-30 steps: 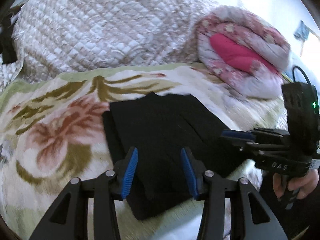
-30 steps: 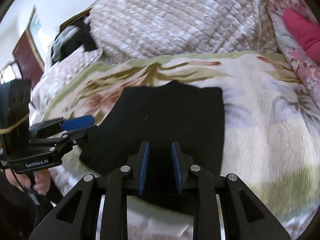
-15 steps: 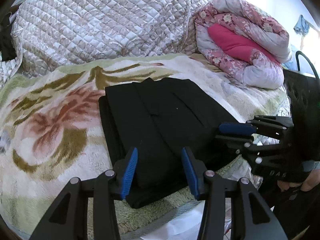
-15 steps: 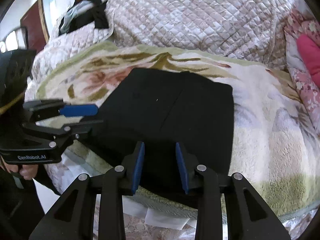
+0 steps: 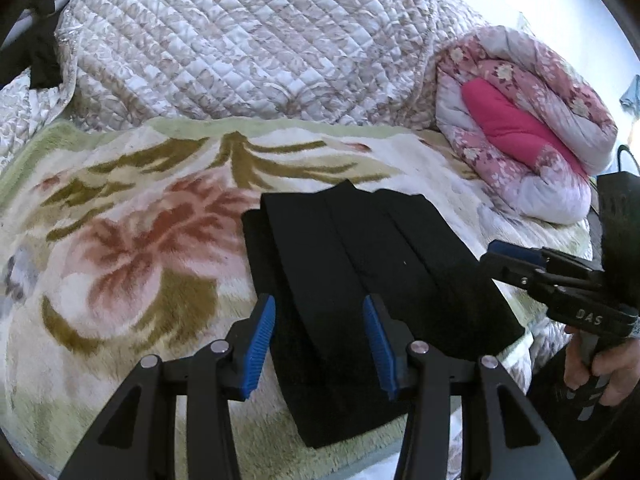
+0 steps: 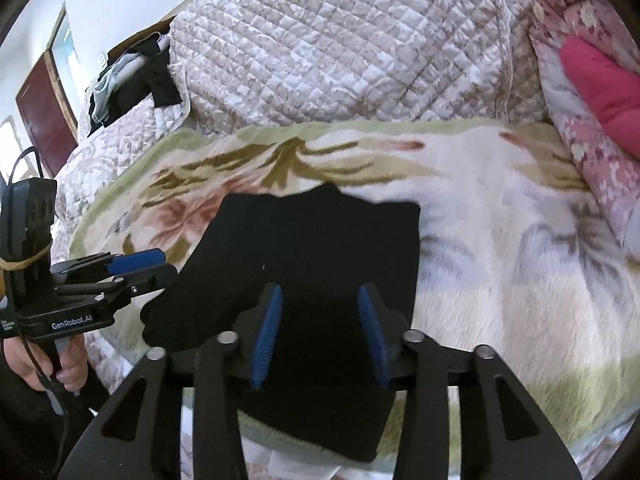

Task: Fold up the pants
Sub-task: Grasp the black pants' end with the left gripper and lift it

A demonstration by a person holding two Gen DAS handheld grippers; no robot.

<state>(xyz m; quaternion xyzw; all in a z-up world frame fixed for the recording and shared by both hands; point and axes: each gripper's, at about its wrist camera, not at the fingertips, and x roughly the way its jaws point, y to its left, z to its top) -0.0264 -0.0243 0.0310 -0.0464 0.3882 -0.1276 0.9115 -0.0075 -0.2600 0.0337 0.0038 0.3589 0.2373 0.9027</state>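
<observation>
Bed under a floral blanket [image 5: 132, 248], folded black pants [image 5: 360, 280] flat on it (quilts behind).

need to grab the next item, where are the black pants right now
The black pants lie folded on the floral blanket near its front edge, centred in both wrist views just beyond the blue fingertips, with the quilted cover behind and the pink rolled quilt to the right.

My left gripper [image 5: 319, 342]: jaws parted, nothing clamped, angled downward. My right gripper [image 6: 319, 334]: jaws opening, pads pressing nothing. Both handles in my fists.
</observation>
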